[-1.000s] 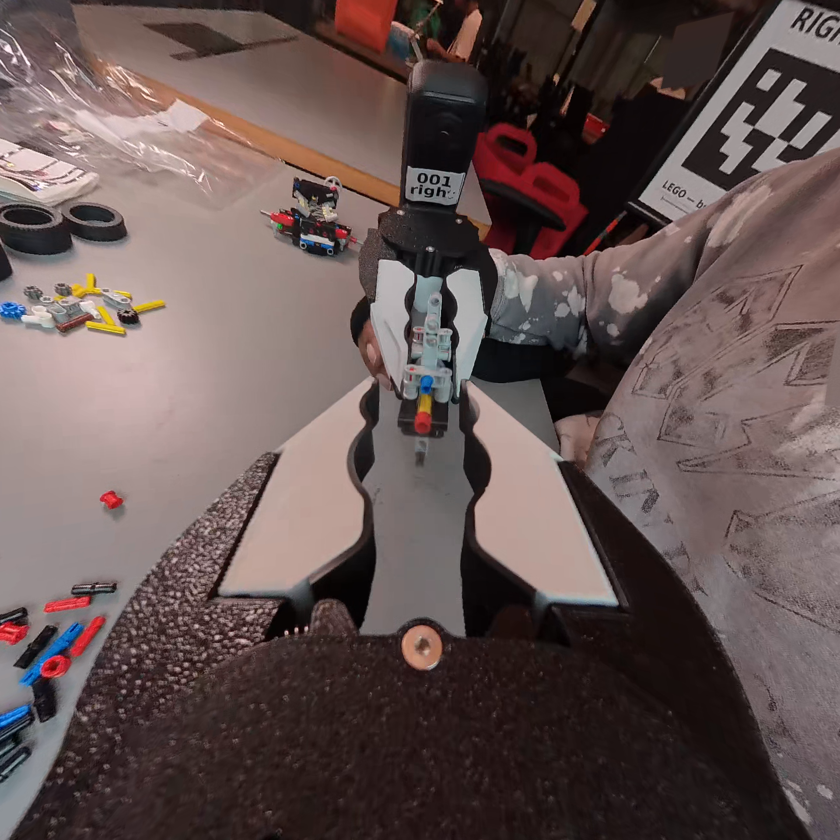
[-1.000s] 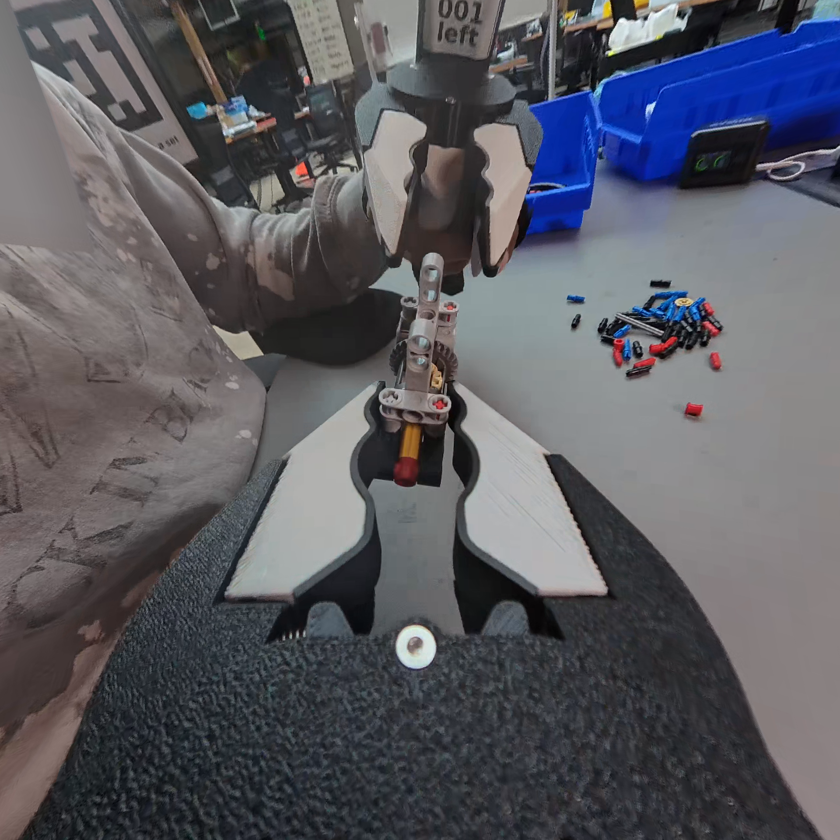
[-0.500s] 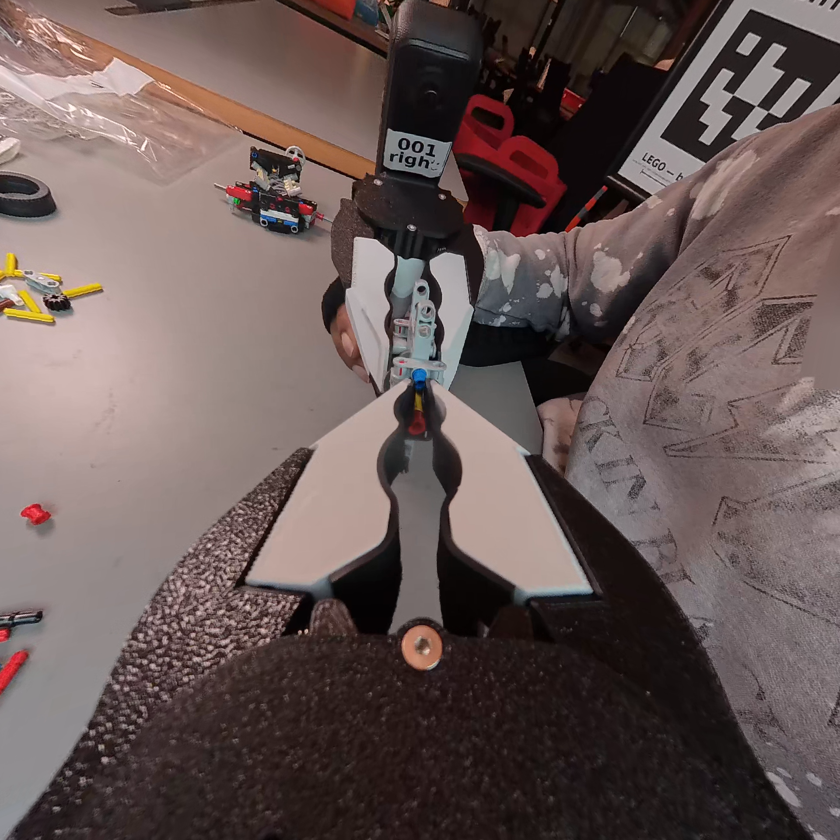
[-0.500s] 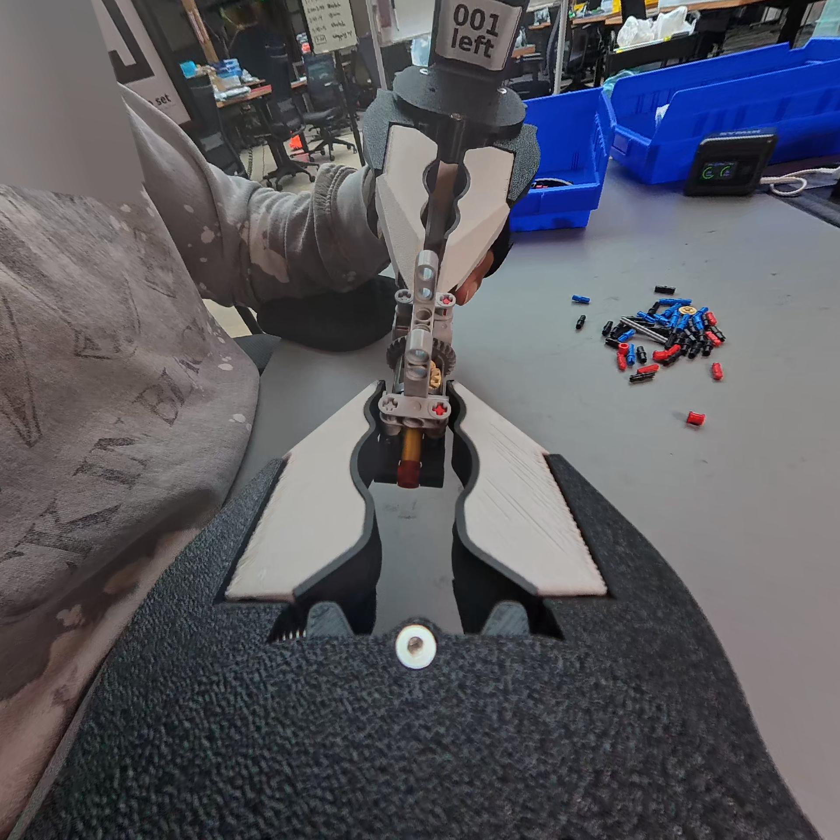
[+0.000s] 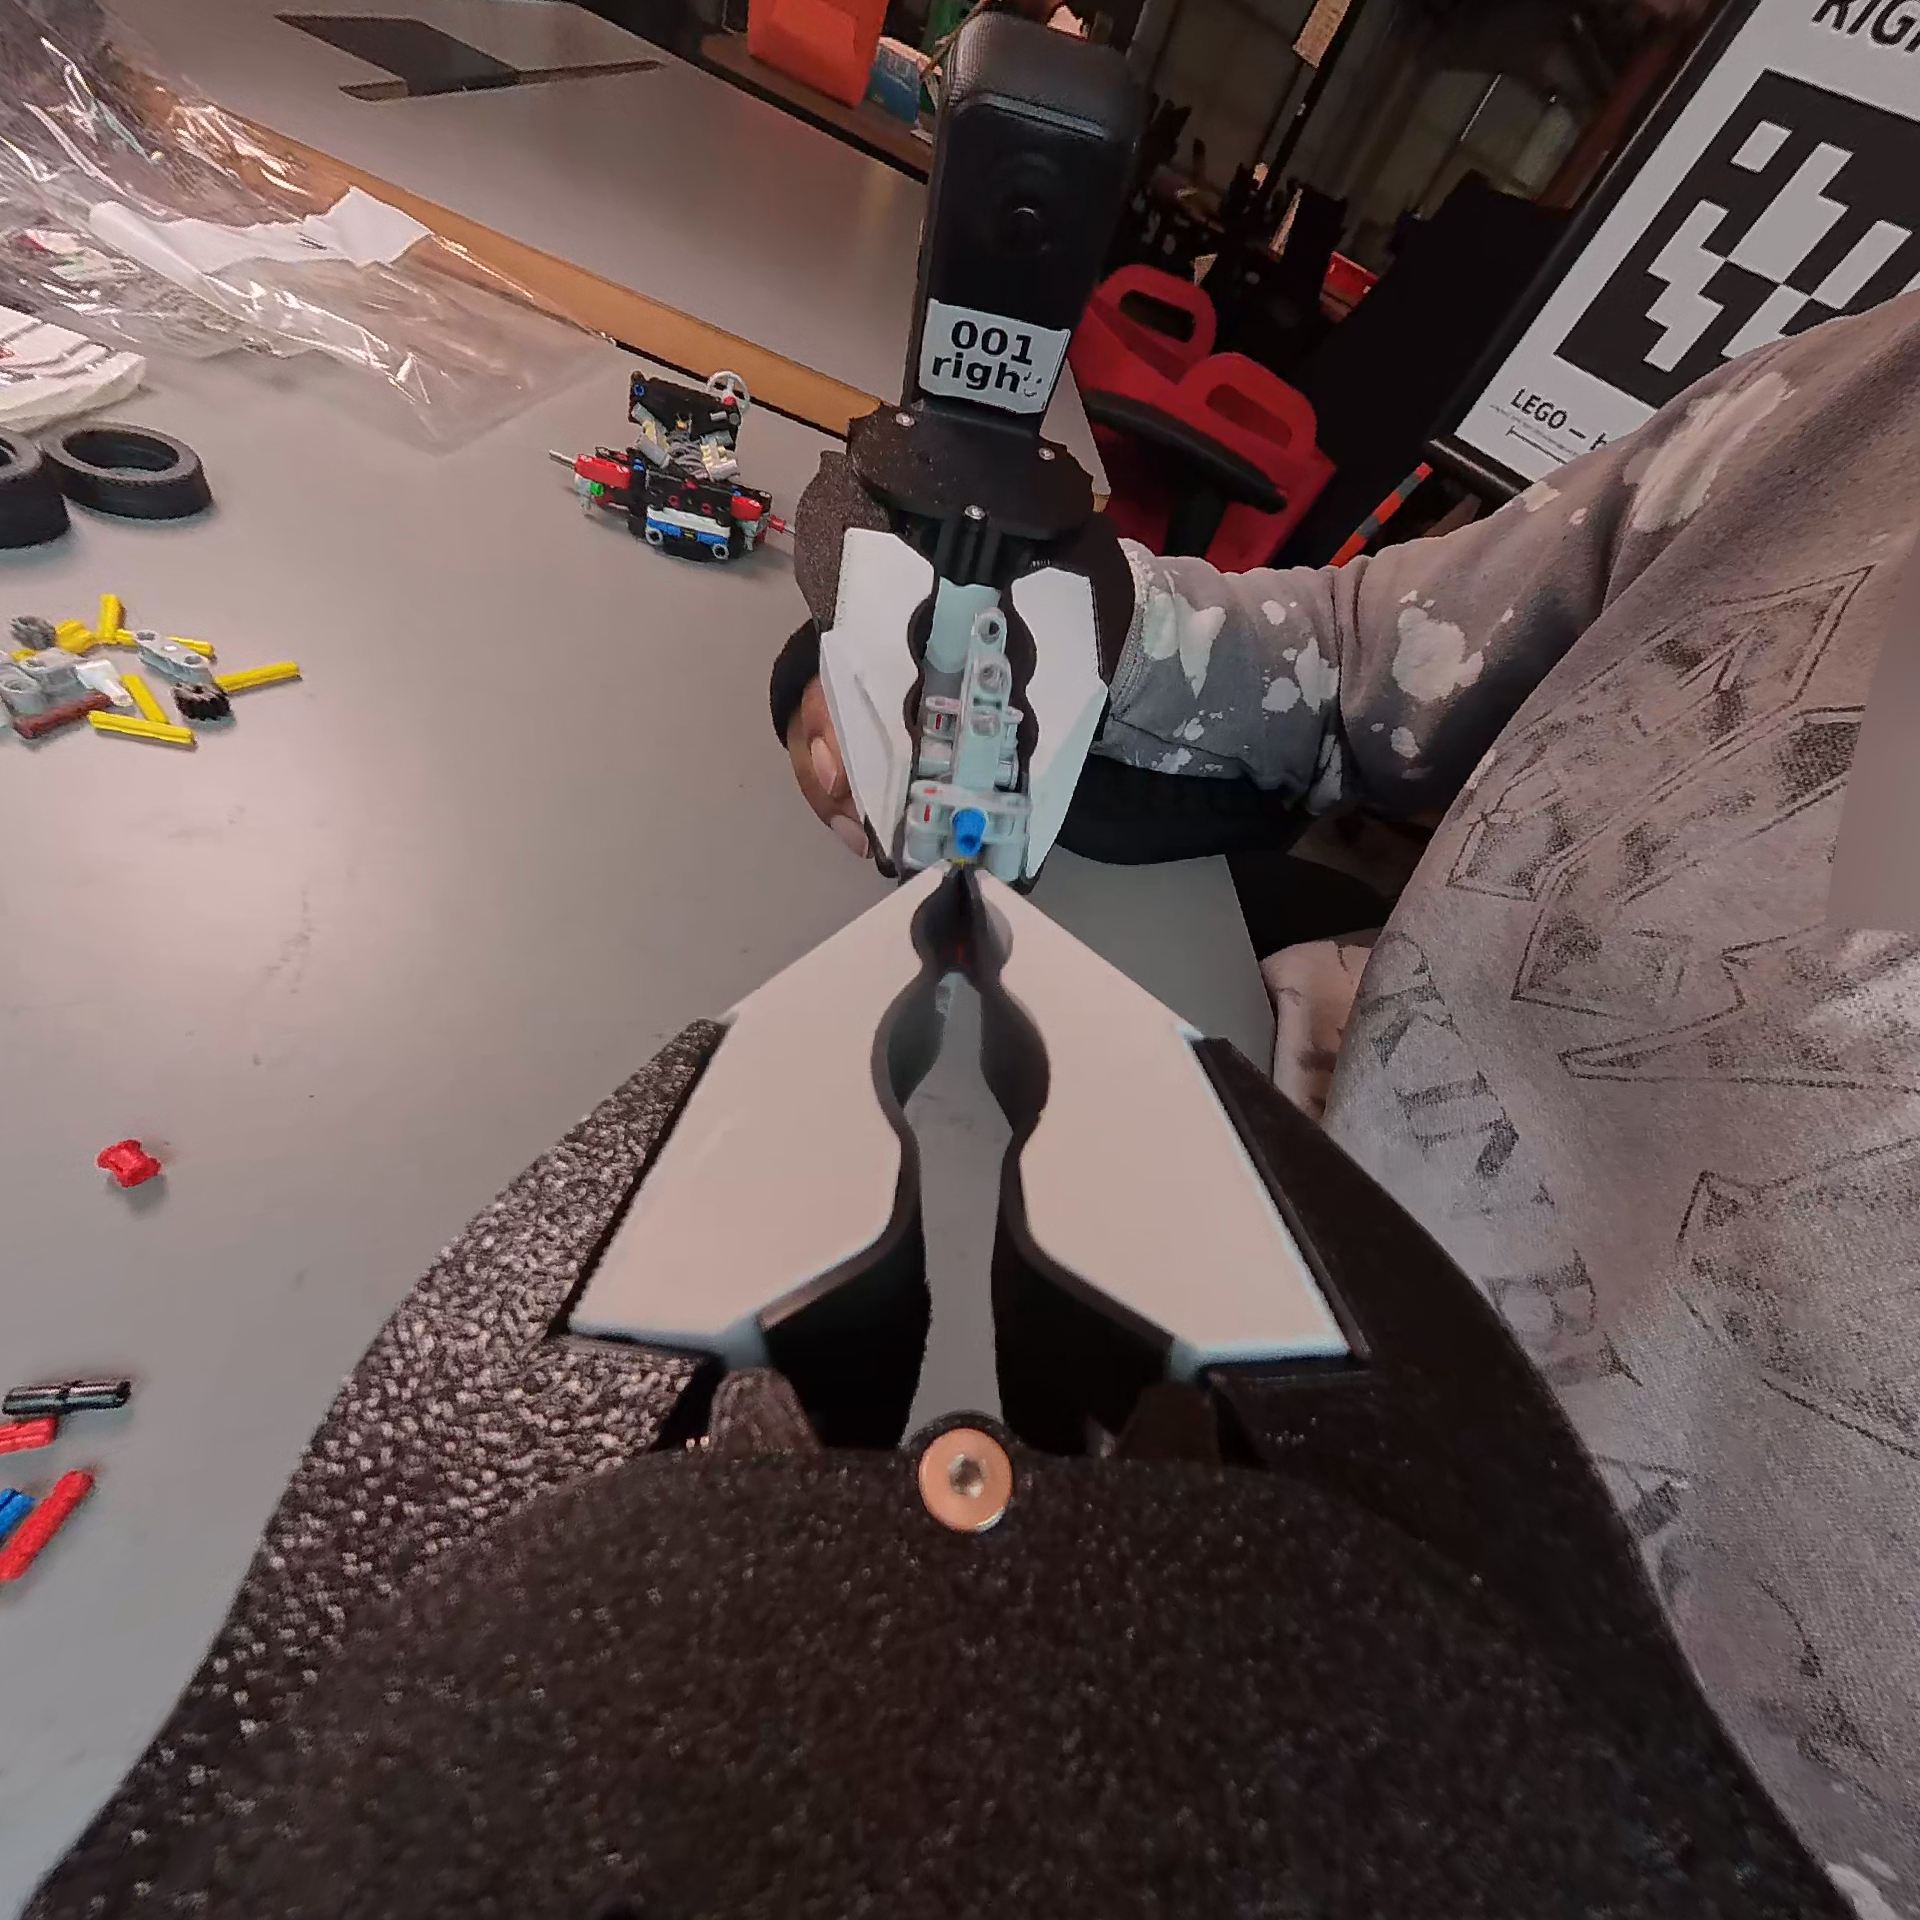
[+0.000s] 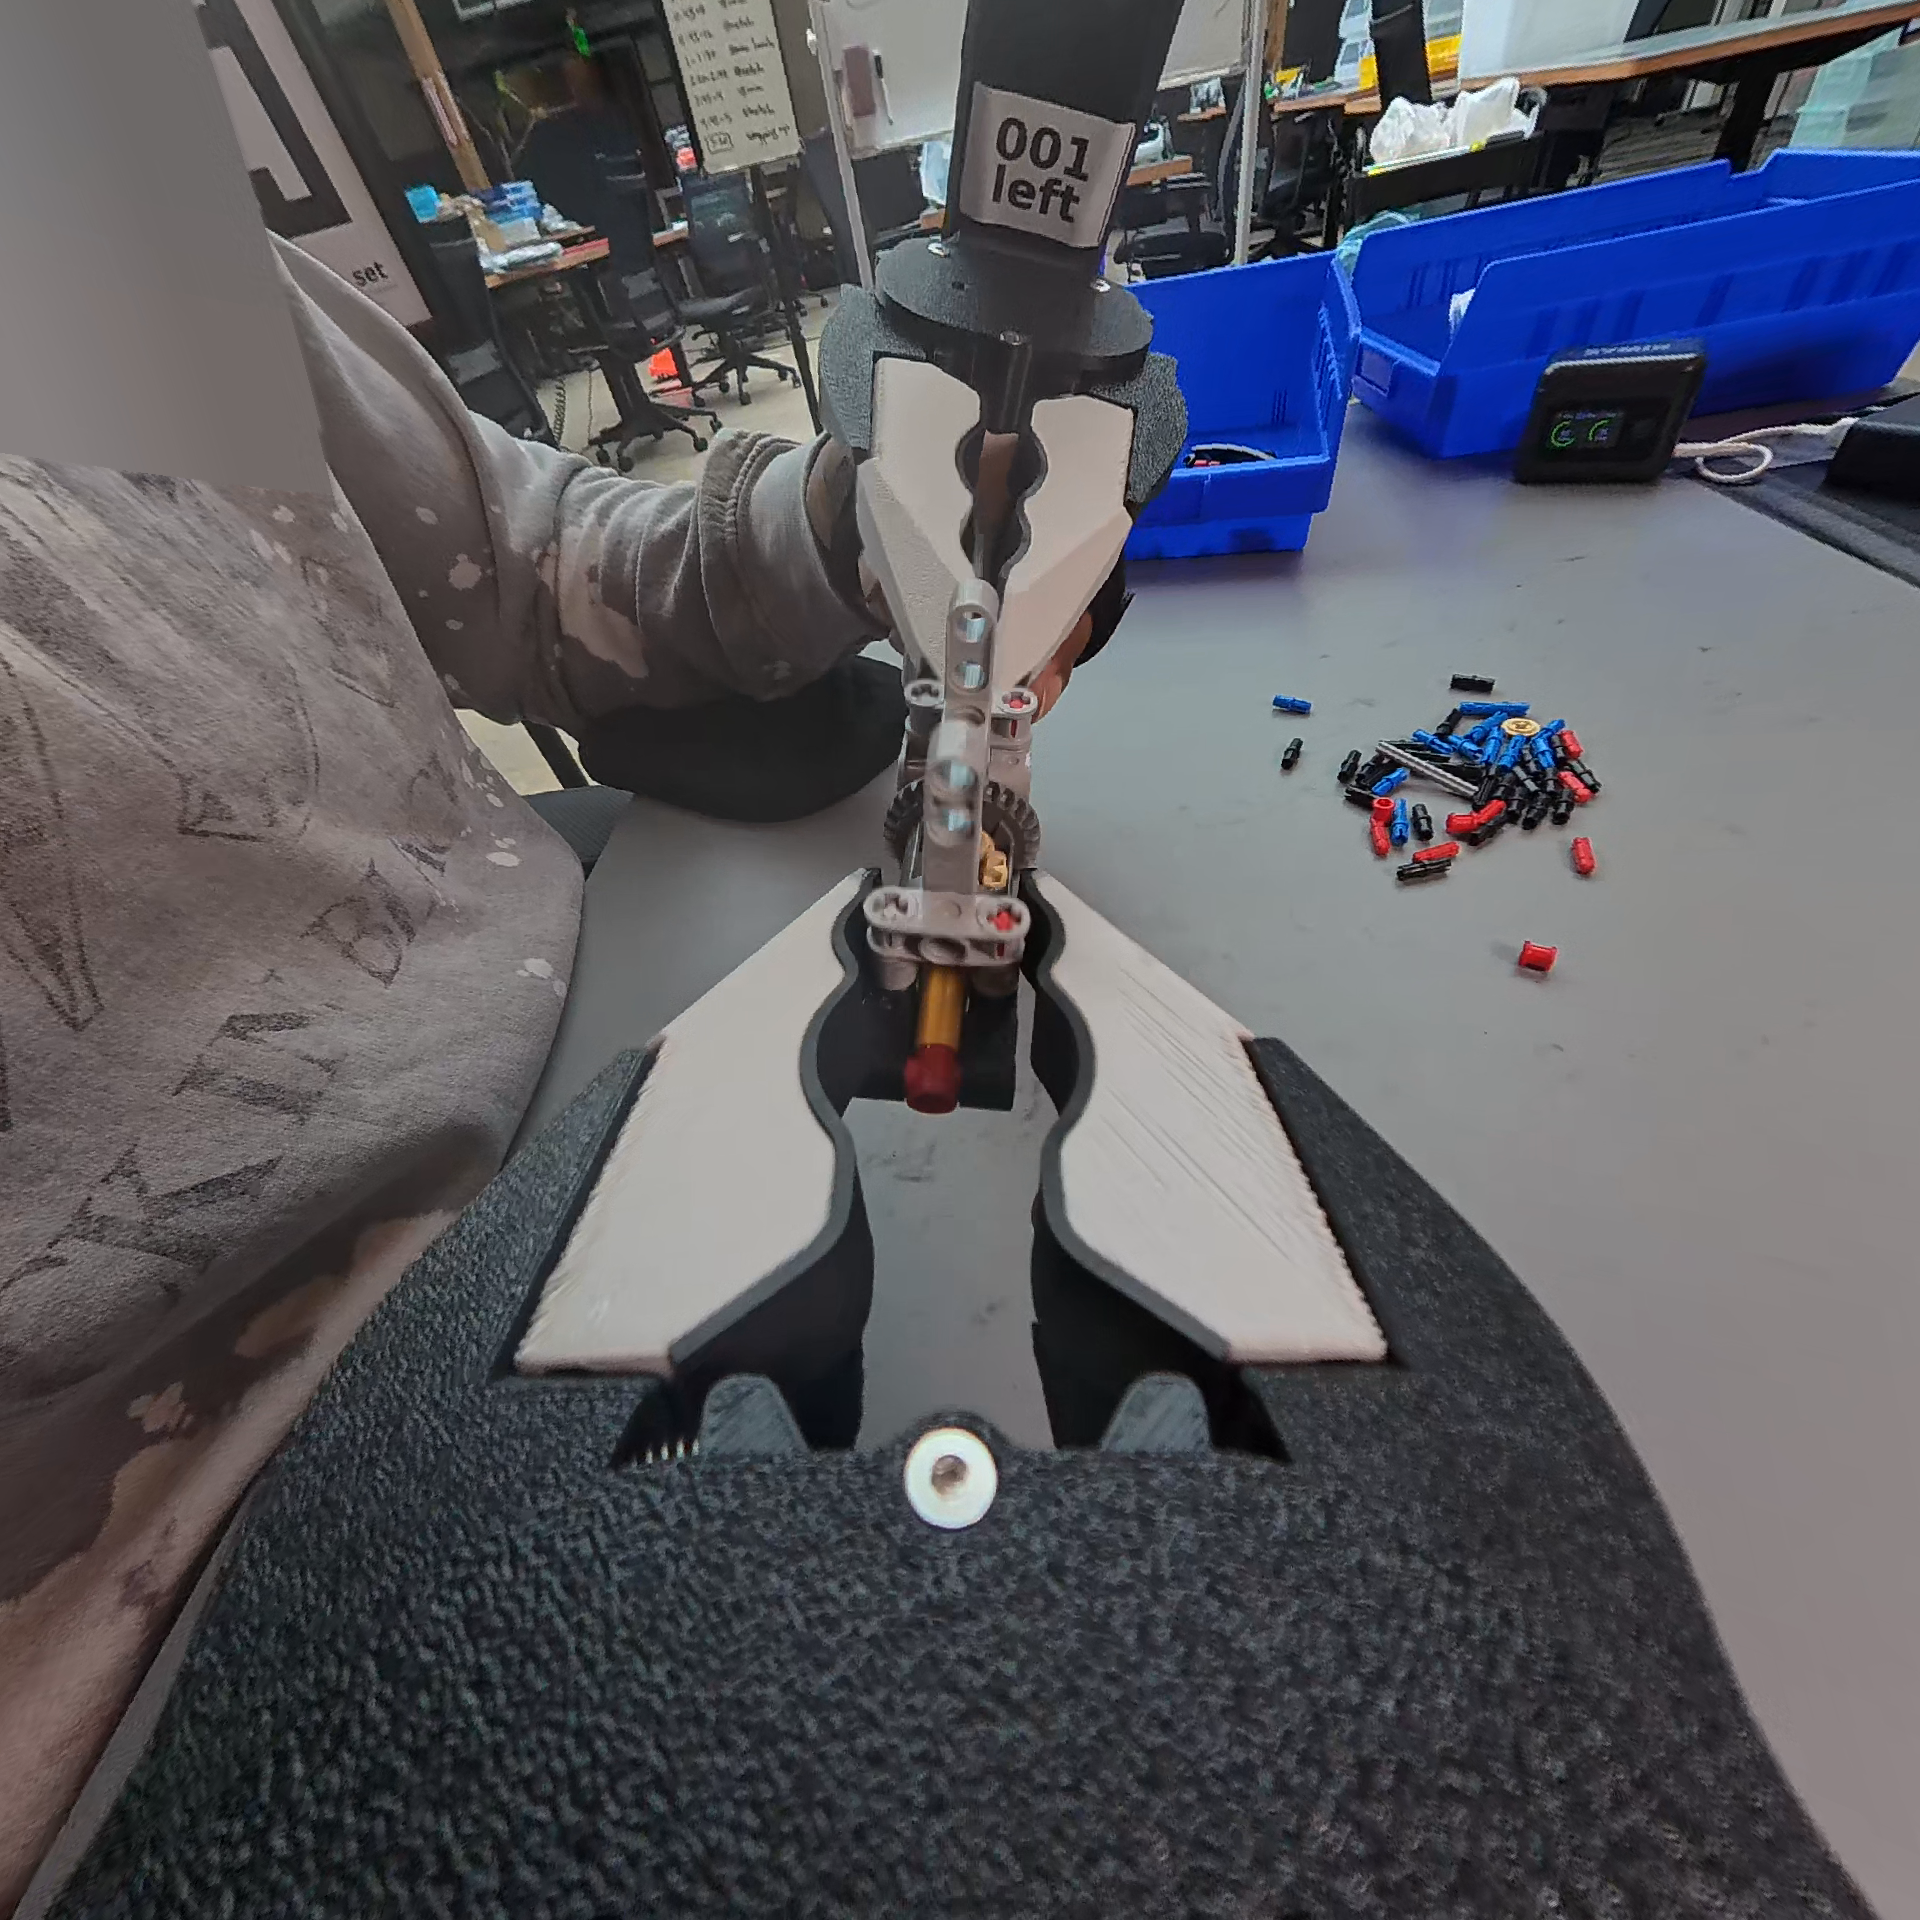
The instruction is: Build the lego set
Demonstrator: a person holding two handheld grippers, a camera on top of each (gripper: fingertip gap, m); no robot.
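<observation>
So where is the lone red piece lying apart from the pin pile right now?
In the right wrist view the lone red piece lies on the grey table, right of the right tool and just below the pin pile, touching nothing.

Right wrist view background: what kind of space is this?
Likely a shared lab or workshop, not a home. Behind the grey table are rows of desks with office chairs, a whiteboard, and big blue storage bins.
</observation>
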